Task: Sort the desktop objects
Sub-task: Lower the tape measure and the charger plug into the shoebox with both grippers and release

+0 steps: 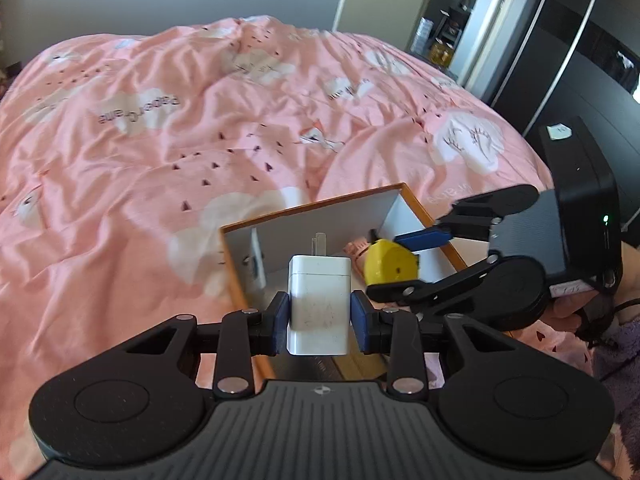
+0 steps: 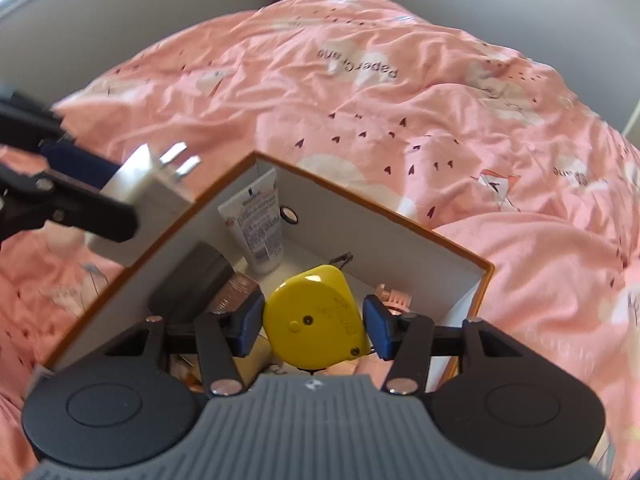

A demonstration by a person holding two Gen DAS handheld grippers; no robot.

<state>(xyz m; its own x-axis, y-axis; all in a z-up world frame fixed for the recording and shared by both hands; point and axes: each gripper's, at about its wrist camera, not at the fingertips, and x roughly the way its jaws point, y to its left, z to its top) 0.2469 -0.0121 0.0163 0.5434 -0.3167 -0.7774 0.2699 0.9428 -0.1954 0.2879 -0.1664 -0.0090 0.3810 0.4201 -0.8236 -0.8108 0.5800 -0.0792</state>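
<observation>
My left gripper [image 1: 320, 314] is shut on a white charger plug [image 1: 319, 304], prongs pointing away, held above the near-left edge of an orange-rimmed box [image 1: 304, 218] on the bed. In the right wrist view the same plug [image 2: 160, 194] hangs just outside the box's left wall, in the left gripper [image 2: 94, 188]. My right gripper [image 2: 314, 326] is shut on a yellow tape measure [image 2: 316, 314] over the box's inside [image 2: 360, 220]. From the left wrist view the right gripper [image 1: 410, 266] and tape measure [image 1: 384, 268] sit over the box's right side.
Inside the box lie a white cream tube [image 2: 256, 226], a black case [image 2: 188, 284], a brown packet [image 2: 236, 290] and a pink hair clip [image 2: 394, 300]. The box rests on a rumpled pink duvet [image 1: 160, 152]. A dark wardrobe [image 1: 580, 40] stands at the right.
</observation>
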